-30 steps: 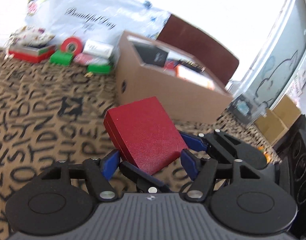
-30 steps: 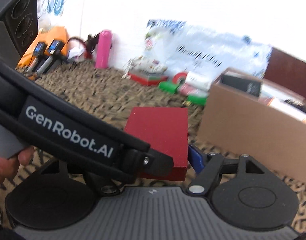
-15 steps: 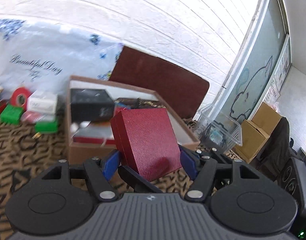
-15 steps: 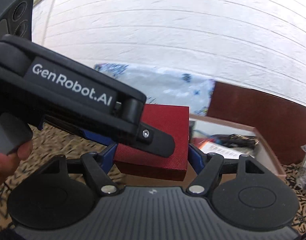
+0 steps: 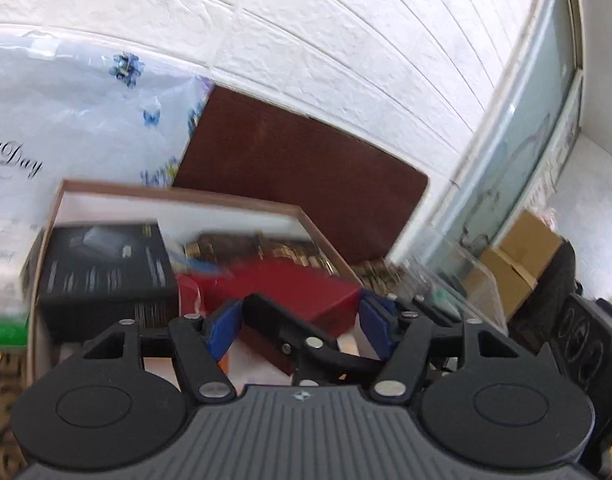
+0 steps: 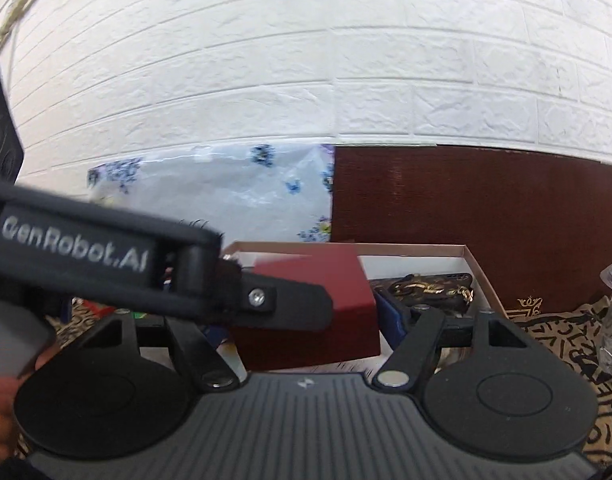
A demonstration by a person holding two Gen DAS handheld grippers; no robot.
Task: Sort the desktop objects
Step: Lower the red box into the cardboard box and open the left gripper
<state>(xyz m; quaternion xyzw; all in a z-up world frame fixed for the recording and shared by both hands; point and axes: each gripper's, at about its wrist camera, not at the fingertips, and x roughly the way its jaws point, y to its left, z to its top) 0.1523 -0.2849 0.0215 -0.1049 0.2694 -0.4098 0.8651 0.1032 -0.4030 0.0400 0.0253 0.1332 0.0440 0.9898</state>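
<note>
We hold a red box (image 5: 290,292) between both claws, over the open cardboard box (image 5: 178,196) just ahead of us. Our left claw (image 5: 298,326) has its blue pads pressed against the red box's sides. Our right claw (image 6: 306,320) also grips it, jaws closing on it, with the left claw crossing in front. Already inside the cardboard box: a black box (image 5: 106,268) left of the claw, a dark gold-trimmed item beyond. Releasing the red box seems to remain.
</note>
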